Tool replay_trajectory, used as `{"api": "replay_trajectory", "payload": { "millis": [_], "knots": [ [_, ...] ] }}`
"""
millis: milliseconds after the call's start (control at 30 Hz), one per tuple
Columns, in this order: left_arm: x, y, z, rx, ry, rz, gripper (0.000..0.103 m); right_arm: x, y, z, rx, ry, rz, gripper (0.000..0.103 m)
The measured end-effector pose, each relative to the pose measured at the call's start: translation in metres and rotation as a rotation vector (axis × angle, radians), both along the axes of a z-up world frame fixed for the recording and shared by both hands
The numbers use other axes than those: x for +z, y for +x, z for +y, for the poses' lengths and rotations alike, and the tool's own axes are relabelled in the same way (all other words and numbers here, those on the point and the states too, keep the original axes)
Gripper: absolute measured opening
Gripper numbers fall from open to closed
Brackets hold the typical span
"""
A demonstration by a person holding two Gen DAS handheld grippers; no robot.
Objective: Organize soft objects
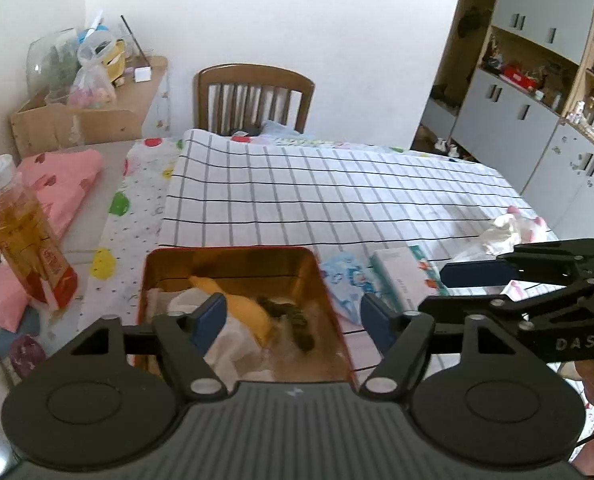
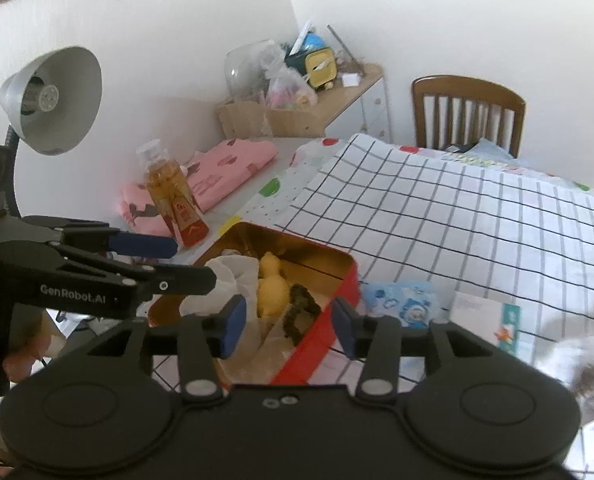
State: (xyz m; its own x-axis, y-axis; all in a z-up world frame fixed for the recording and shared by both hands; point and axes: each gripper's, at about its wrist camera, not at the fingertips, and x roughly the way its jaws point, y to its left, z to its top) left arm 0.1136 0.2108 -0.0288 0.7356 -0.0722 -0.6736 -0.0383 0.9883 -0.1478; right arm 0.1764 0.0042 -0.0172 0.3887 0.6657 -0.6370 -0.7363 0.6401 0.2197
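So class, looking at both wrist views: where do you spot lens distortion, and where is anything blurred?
Left wrist view: the fisheye bends the cabinet at the right edge. Right wrist view: the crumpled items at lower right are smeared, while the red tin stays sharp.

We read "DAS" in pale letters on the black body of the right hand-held gripper (image 1: 477,276), seen from the left wrist. On the left hand-held gripper (image 2: 165,256), seen from the right wrist, we read "GenRobot.AI". The bottle (image 2: 173,196) label has print too small to read.
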Motion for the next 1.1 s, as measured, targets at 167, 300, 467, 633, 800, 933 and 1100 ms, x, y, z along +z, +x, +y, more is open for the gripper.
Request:
{"api": "replay_trajectory", "payload": {
  "millis": [167, 300, 467, 633, 800, 933, 1100],
  "knots": [
    [0.002, 0.001, -0.019, -0.036, -0.021, -0.025, 0.084, 0.007, -0.012, -0.029, -0.033, 0.016, -0.029, 0.067],
    [0.004, 0.005, -0.038, -0.070, -0.023, -0.042, 0.086, 0.009, -0.017, -0.052, -0.066, 0.017, -0.042, 0.074],
    [0.005, 0.017, -0.058, -0.092, -0.043, -0.064, 0.103, 0.012, -0.018, -0.087, -0.128, 0.025, -0.062, 0.084],
    [-0.002, 0.033, -0.078, -0.098, -0.076, -0.061, 0.103, 0.012, -0.012, -0.126, -0.203, 0.028, -0.078, 0.090],
    [-0.014, 0.055, -0.096, -0.076, -0.105, -0.043, 0.103, 0.005, 0.001, -0.164, -0.273, 0.009, -0.078, 0.093],
    [-0.023, 0.069, -0.114, -0.053, -0.044, -0.048, 0.103, -0.002, 0.009, -0.189, -0.320, -0.007, -0.095, 0.094],
    [-0.040, 0.087, -0.128, -0.027, -0.031, -0.017, 0.103, -0.011, 0.021, -0.216, -0.351, -0.026, -0.093, 0.095]
  ]
}}
